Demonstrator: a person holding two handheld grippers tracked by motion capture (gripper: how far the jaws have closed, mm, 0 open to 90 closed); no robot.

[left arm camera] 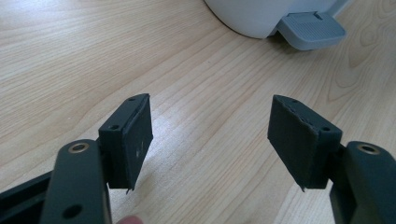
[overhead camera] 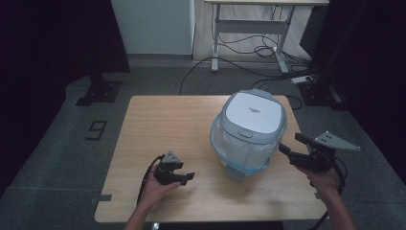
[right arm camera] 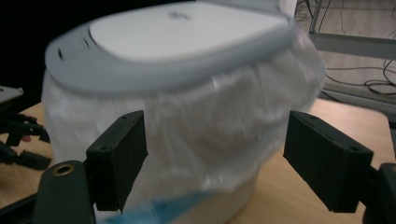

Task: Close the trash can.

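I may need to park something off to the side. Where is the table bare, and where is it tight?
The far-left part of the table, from the back edge down to the left gripper, is bare wood. So is the strip along the near edge between the two hands. It is tight at the right: the pedal bin, its bag hanging over the sides, stands with the right gripper beside it.

This looks like a lab or test room, not a home. A small wooden bench (overhead camera: 158, 124) stands alone on a grey carpet floor (overhead camera: 48, 158), with dark black curtains (overhead camera: 43, 43) hanging on both sides and a number nine (overhead camera: 96, 130) marked in black tape on the floor beside it. Behind it is a white desk frame (overhead camera: 249, 33) with loose cables (overhead camera: 249, 50) and a power strip (overhead camera: 303, 79) lying on the floor, and a black stand foot (overhead camera: 99, 91) sits near the curtain.
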